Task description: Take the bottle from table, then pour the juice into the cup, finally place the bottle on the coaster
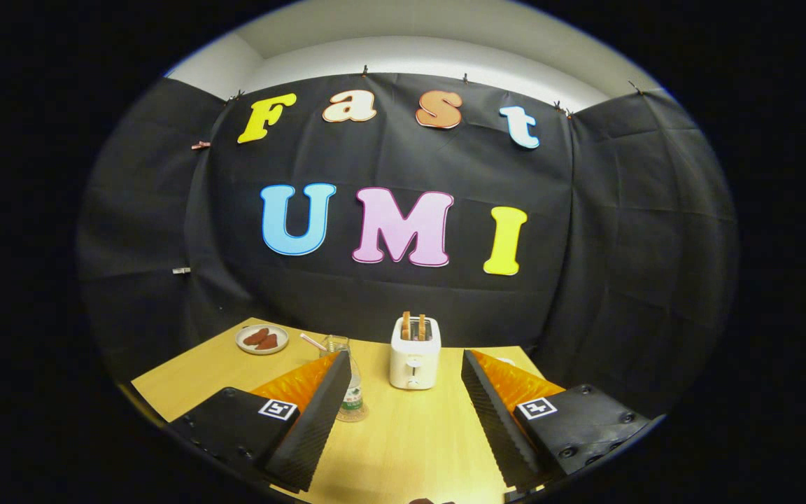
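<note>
Pale wooden worktop runs out under me, and my jaws stand wide apart above its near edge with nothing between them.

Just past the tip of my left jaw stands the bottle: slim, clear, green-labelled and upright, with its left side hidden behind that jaw. A faint round rim shows at its foot, but I cannot tell whether that is a coaster or only the bottle's own base. The scene therefore fits a bottle waiting to be picked up as well as one already set down after pouring.

The main risk is that the bottle sits in line with my left jaw, not in the gap. Any drift straight ahead would strike it with the jaw's tip. It looks tall and light for its footing, so I judge it would topple instead of sliding.

Close behind it is the cup, a small glass with a straw leaning out to the left. A falling bottle would likely take the cup with it. The cup's mouth is narrow, so a pour that is off-centre or fouled by the straw could spill.

To the right of both stands a white toaster with toast up, near enough for a wide swing to clip it. Farther left, a plate of dark food lies well clear.
</note>
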Demonstrator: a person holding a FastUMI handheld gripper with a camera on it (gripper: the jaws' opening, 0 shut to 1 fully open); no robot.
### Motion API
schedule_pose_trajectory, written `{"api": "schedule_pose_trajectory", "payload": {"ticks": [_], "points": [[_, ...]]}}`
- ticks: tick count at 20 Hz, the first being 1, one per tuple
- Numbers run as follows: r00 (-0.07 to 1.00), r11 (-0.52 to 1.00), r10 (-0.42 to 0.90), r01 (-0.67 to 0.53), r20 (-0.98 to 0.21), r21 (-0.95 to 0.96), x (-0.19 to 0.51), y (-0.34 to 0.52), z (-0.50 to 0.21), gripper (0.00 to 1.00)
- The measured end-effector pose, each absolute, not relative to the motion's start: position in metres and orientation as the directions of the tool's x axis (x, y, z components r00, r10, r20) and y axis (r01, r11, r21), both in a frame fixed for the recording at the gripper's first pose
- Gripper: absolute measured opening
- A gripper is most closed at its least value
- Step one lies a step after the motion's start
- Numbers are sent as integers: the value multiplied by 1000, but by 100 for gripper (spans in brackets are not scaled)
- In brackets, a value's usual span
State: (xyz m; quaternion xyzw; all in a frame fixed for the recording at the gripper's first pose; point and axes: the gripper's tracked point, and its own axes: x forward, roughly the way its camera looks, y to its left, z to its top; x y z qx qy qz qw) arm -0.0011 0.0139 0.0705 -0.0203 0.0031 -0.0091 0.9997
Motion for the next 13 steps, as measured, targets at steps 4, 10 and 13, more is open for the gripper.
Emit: {"api": "schedule_pose_trajectory", "payload": {"ticks": [4, 10, 13], "points": [[997, 997, -75, 75, -7, -16, -56, 15, 70, 98], [998, 998, -59, 60, 34, -11, -91, 37, 81, 98], [994, 998, -63, 64, 85, -1, -94, 40, 98, 98]]}}
